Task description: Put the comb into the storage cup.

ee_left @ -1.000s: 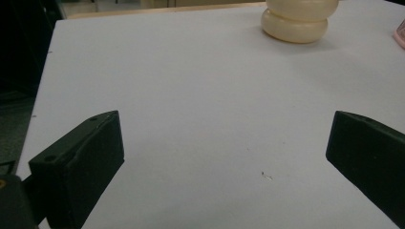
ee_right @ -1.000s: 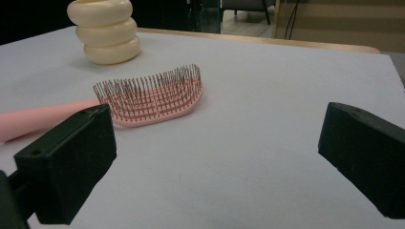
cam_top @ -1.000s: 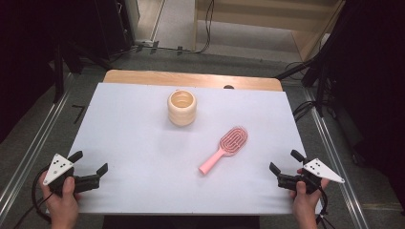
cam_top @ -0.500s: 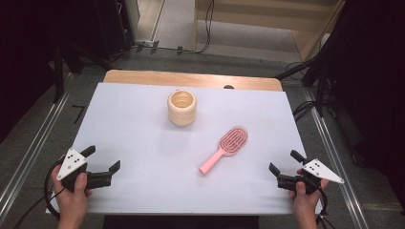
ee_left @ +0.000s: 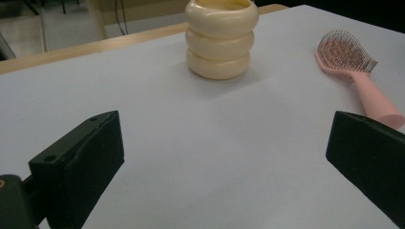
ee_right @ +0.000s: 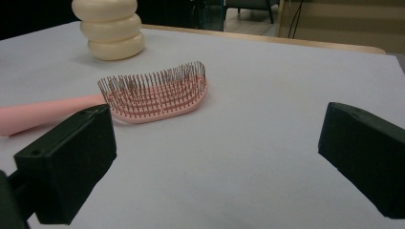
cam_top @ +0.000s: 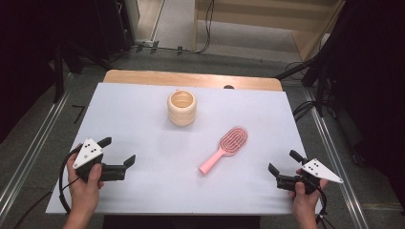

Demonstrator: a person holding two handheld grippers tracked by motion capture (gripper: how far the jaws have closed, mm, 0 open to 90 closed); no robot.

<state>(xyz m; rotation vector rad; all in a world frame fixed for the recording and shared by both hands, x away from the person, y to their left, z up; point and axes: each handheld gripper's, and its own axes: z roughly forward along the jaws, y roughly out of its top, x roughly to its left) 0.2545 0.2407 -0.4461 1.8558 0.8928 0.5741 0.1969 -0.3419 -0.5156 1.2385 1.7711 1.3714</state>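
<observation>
A pink hairbrush (cam_top: 223, 148) lies bristles up on the white table (cam_top: 143, 114), right of centre, its handle toward the near edge. A cream ribbed cup (cam_top: 182, 108) stands upright behind it, near the middle. My left gripper (cam_top: 117, 152) is open at the near left, jaws aimed toward the cup (ee_left: 222, 38) and the hairbrush (ee_left: 356, 71). My right gripper (cam_top: 284, 162) is open at the near right, with the hairbrush (ee_right: 153, 93) ahead to its left and the cup (ee_right: 111, 28) farther off. Nothing lies between either pair of jaws.
A wooden strip (cam_top: 191, 78) runs along the table's far edge. Metal rails (cam_top: 33, 148) flank the table on the floor, with cables (cam_top: 305, 107) at the far right. Dark stands rise at the far left.
My left gripper has moved right and forward onto the table from its near-left corner. The right gripper, the hairbrush and the cup stay where they were.
</observation>
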